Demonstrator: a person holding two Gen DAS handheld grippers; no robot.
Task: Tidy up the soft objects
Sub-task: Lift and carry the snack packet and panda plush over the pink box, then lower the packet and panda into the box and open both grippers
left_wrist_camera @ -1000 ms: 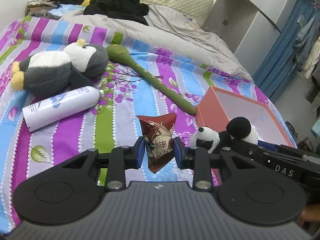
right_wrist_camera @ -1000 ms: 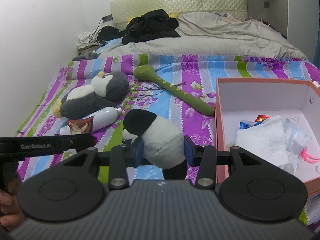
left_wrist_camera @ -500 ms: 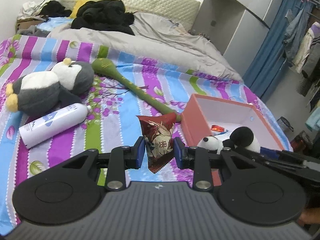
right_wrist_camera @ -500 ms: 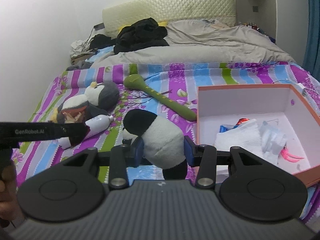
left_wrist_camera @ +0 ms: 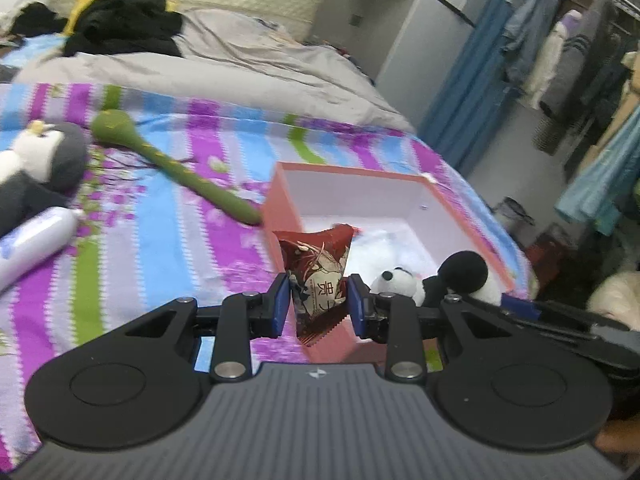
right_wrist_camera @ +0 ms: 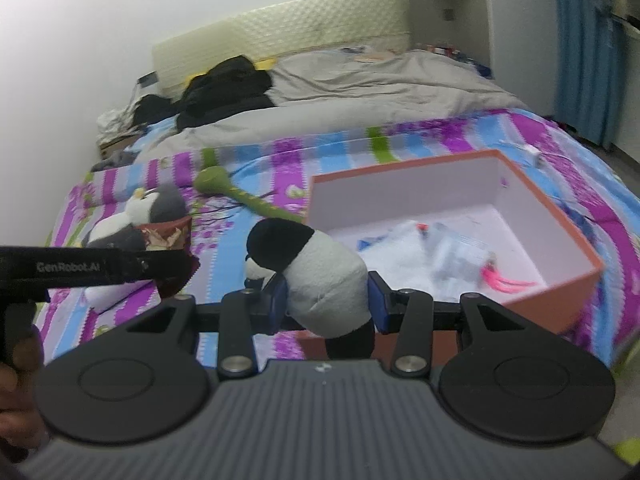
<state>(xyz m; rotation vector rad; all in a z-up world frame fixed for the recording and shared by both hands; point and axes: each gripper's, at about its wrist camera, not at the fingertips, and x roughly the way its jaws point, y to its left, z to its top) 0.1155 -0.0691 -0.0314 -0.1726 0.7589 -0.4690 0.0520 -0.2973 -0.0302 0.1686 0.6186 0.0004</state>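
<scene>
My left gripper [left_wrist_camera: 319, 307] is shut on a dark red snack packet [left_wrist_camera: 318, 272], held above the near-left corner of the orange box [left_wrist_camera: 280, 216]. My right gripper [right_wrist_camera: 327, 306] is shut on a small panda plush [right_wrist_camera: 316, 272], hanging over the box's [right_wrist_camera: 560, 216] near-left edge. The panda [left_wrist_camera: 436, 280] and the right gripper's arm show at the right of the left wrist view. The packet [right_wrist_camera: 170, 236] and the left gripper's arm show at the left of the right wrist view. White tissue and clear wrappers [right_wrist_camera: 444, 252] lie inside the box.
On the striped bedsheet lie a grey and white penguin plush [left_wrist_camera: 36, 168], a white bottle [left_wrist_camera: 28, 240] and a long green soft stick [left_wrist_camera: 176, 168]. A grey duvet with dark clothes [left_wrist_camera: 124, 24] covers the far bed. Hanging clothes and a blue curtain [left_wrist_camera: 480, 72] stand at the right.
Both grippers have moved right and slightly up with their loads, from over the bare sheet to over the orange box. The grips have not changed.
</scene>
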